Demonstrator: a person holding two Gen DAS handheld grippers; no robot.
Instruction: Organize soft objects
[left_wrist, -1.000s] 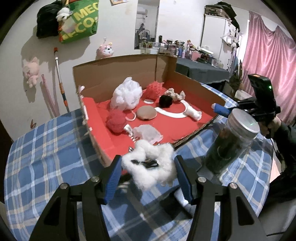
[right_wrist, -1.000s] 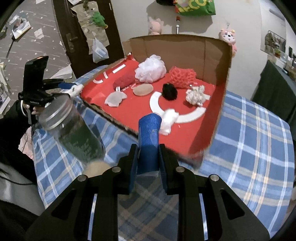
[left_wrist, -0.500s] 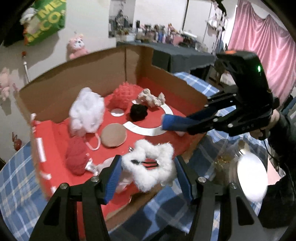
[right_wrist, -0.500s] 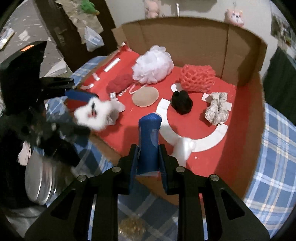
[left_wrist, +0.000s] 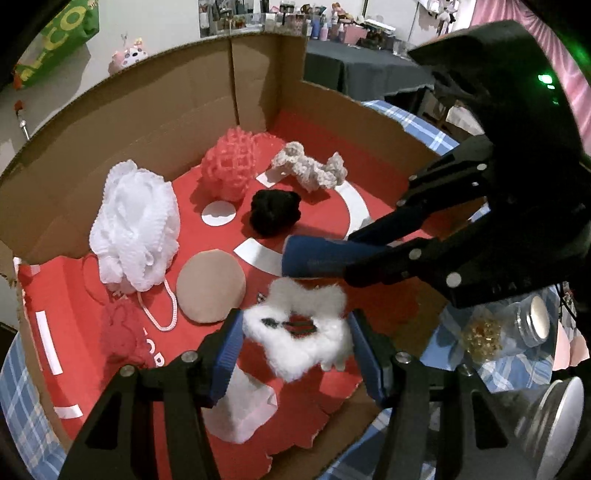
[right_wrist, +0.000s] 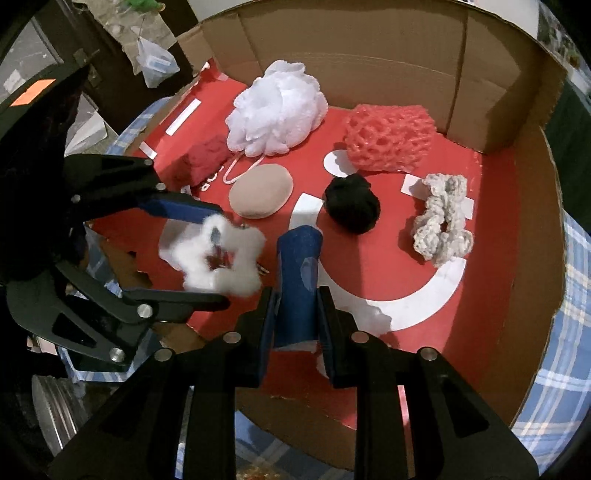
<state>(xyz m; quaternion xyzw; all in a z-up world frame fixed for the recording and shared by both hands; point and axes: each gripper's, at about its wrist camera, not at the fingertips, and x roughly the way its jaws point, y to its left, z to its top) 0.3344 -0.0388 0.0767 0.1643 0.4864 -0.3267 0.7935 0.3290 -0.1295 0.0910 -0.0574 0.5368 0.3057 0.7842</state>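
Observation:
My left gripper (left_wrist: 295, 332) is shut on a white fluffy scrunchie (left_wrist: 299, 328) and holds it above the red floor of the cardboard box (left_wrist: 236, 77). The scrunchie also shows in the right wrist view (right_wrist: 218, 258). My right gripper (right_wrist: 297, 314) is shut on a blue foam roll (right_wrist: 298, 280), held over the box's near edge; the roll also shows in the left wrist view (left_wrist: 314, 254). In the box lie a white mesh pouf (left_wrist: 133, 225), a coral net sponge (left_wrist: 229, 166), a black pompom (left_wrist: 275, 210), a grey crocheted piece (left_wrist: 310, 168), a tan round pad (left_wrist: 210, 286) and a dark red puff (left_wrist: 122, 336).
A white pad (left_wrist: 243, 410) lies at the box's near edge. A metal-lidded jar (left_wrist: 557, 410) and a small tin (left_wrist: 535, 321) stand on the blue plaid cloth (right_wrist: 569, 362) to the right of the box. High cardboard walls (right_wrist: 369, 48) close the far side.
Both grippers have moved forward from the table over the box, carrying the scrunchie and the blue roll. The jar has slipped to the lower right edge of the left view.

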